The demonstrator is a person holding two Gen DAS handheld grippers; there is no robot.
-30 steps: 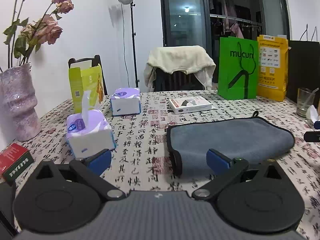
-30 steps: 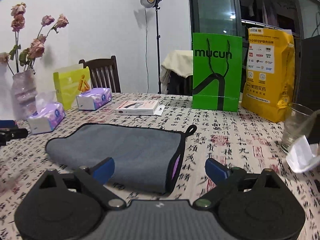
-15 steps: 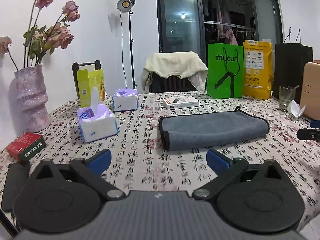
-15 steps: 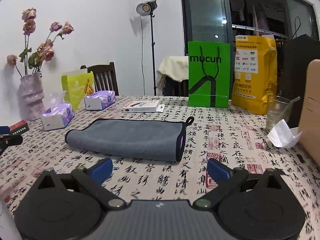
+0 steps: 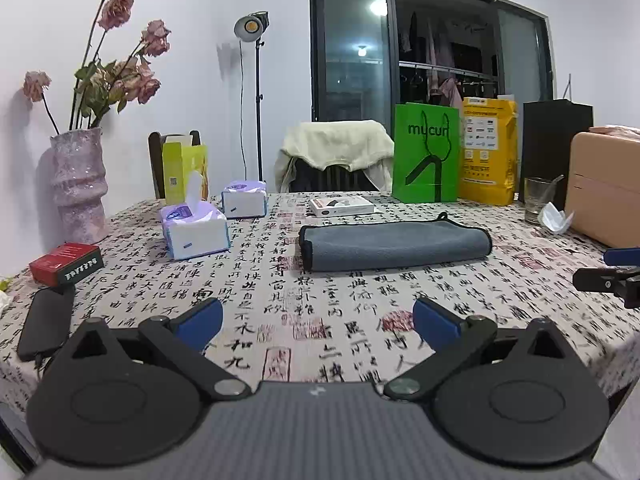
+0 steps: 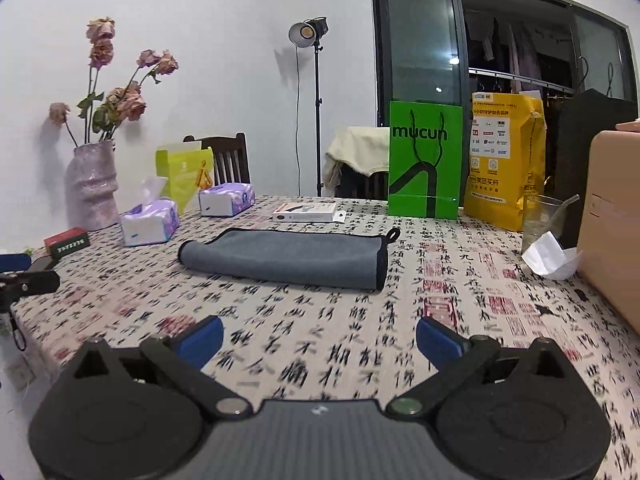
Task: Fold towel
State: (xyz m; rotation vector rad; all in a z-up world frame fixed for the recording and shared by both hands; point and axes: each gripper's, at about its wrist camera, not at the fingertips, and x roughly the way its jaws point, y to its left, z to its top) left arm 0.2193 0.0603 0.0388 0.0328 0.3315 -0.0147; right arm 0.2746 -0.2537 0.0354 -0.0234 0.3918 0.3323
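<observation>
A grey towel (image 5: pixel 394 244) with black trim lies folded into a long flat bundle on the patterned tablecloth; it also shows in the right wrist view (image 6: pixel 286 256). My left gripper (image 5: pixel 318 322) is open and empty, well back from the towel near the table's front edge. My right gripper (image 6: pixel 320 340) is open and empty, also well back from the towel. The right gripper shows at the right edge of the left wrist view (image 5: pixel 608 276), and the left gripper at the left edge of the right wrist view (image 6: pixel 24 280).
Two tissue boxes (image 5: pixel 194 228), a red box (image 5: pixel 66 262), a black phone (image 5: pixel 46 322) and a vase of dried roses (image 5: pixel 78 184) stand left. A white box (image 5: pixel 342 206), green bag (image 5: pixel 426 152), yellow bag (image 5: pixel 488 152), glass (image 5: pixel 536 198) and tan case (image 5: pixel 604 188) stand behind and right.
Both grippers have pulled back from the towel toward the table's front edge and stayed open. The towel has not moved.
</observation>
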